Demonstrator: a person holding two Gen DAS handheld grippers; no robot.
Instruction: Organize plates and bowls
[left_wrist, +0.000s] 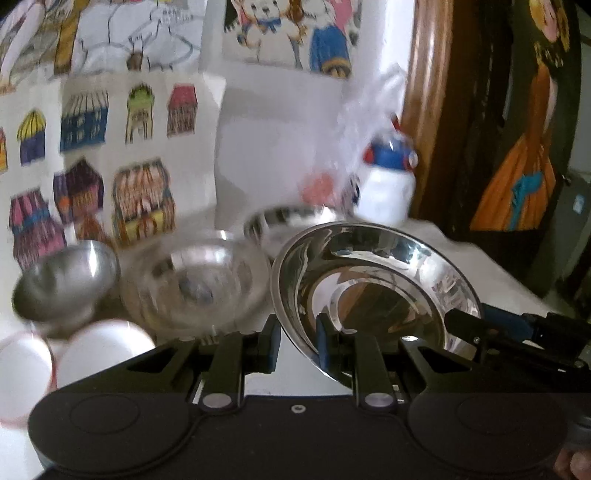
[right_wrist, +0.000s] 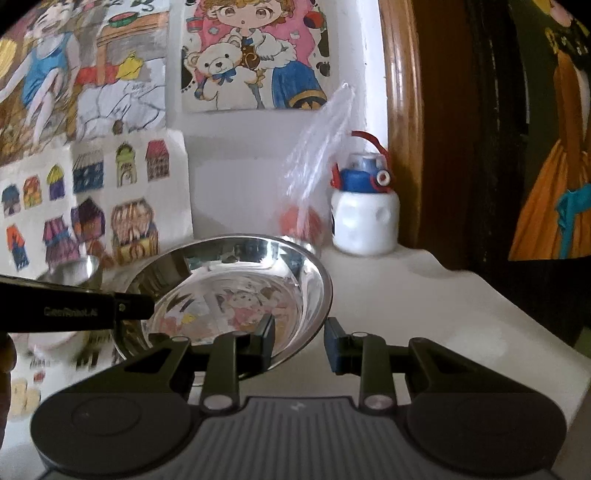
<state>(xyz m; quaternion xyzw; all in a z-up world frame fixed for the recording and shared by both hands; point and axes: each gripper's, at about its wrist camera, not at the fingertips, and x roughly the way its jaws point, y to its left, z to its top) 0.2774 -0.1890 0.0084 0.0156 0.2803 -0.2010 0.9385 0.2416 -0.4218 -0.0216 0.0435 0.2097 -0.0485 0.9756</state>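
I see the white table (right_wrist: 424, 295) filling the lower part of both views, set against a wall covered with coloured drawings (right_wrist: 251, 55).

The biggest thing on my side of it is the steel plate (left_wrist: 373, 280), shiny and tilted, lifted off the table. My left gripper (left_wrist: 297, 341) straddles the plate's near rim, one finger outside and one inside the dish; the jaws look clenched on that rim, though the contact itself is partly hidden. In the right wrist view the same steel plate (right_wrist: 251, 291) sits just ahead of my right gripper (right_wrist: 300, 341), whose jaws are released: the left finger overlaps the plate's edge, the right finger stands clear over bare table. The left tool's black body crosses that view from the left edge to the plate.

Left of the plate I see a glass bowl (left_wrist: 195, 284), blurred, and further left a steel bowl (left_wrist: 66, 280). Behind them is another steel dish (left_wrist: 291, 221). White bowls (left_wrist: 103, 350) lie at the near left.

At the back a white bottle (right_wrist: 365, 221) with a blue and red cap stands by the wooden frame (right_wrist: 402, 122), with a clear plastic bag (right_wrist: 317, 147) just beside it.
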